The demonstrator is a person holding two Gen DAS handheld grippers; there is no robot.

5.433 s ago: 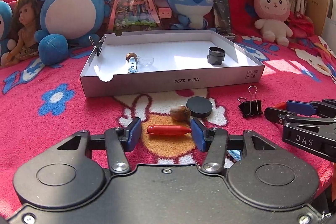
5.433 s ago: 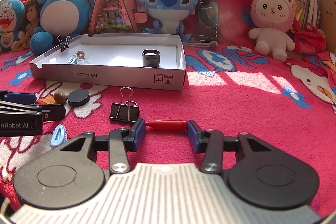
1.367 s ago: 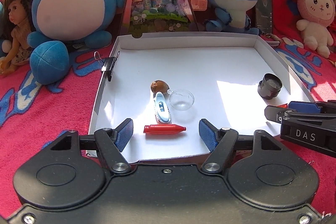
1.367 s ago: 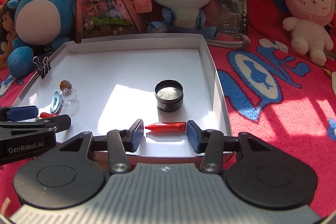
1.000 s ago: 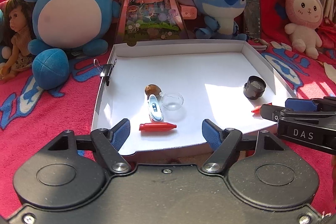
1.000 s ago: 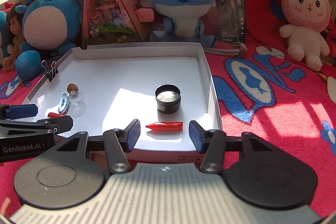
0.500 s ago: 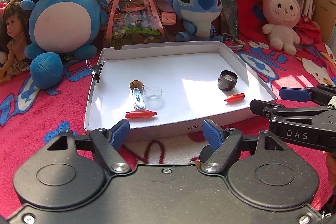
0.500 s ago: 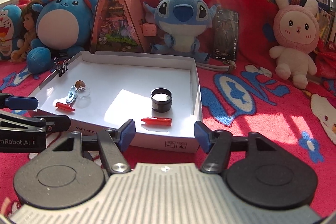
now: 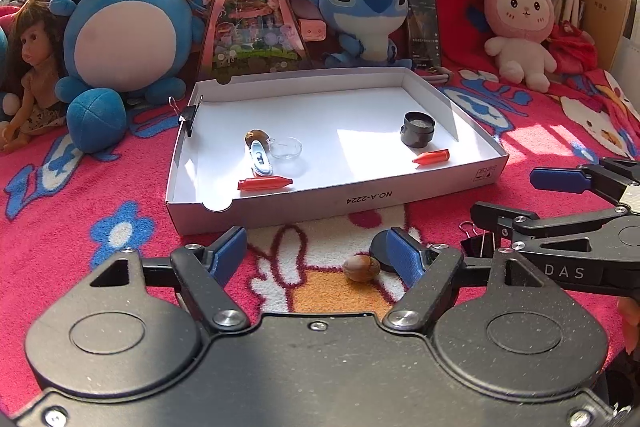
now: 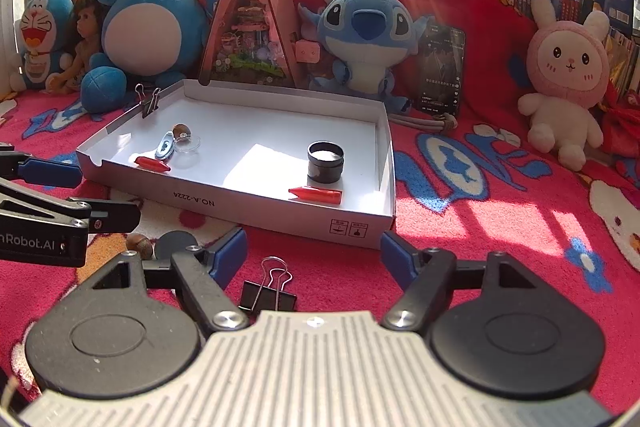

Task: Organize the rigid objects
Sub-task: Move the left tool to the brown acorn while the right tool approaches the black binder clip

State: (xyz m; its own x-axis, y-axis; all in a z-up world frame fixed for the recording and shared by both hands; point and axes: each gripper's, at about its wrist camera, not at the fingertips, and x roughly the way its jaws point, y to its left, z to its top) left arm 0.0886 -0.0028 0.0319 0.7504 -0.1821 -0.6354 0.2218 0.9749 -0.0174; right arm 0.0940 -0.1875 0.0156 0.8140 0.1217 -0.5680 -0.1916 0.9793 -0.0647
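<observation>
Both tools hang over the red blanket point(image 9: 48, 267) at the near side of the white box point(image 9: 400, 193), and neither carries anything: the left gripper point(image 9: 316, 255) stands spread and empty, the right gripper point(image 10: 314, 253) has its jaws opening with only blanket and a clip under them. By the look of things the job is well past halfway. Inside the box, at about ten o'clock, lie a brown nut point(image 9: 256, 137), a pale blue clip point(image 9: 261, 159), a clear little dish point(image 9: 285, 148) and one red crayon-like stick point(image 9: 265, 183); over at two o'clock sit a squat black jar point(image 9: 417, 129) and a second red stick point(image 9: 431, 157), and a binder clip point(image 9: 187, 115) grips the left wall. Left outside, judging from here: another nut point(image 9: 361, 267) at the left tool's right fingertip, a flat black disc point(image 9: 380, 254) touching it behind, and a black binder clip point(image 10: 267, 294) low between the right tool's jaws. All small, hard, rollable bits, the nut glossy and oval.
</observation>
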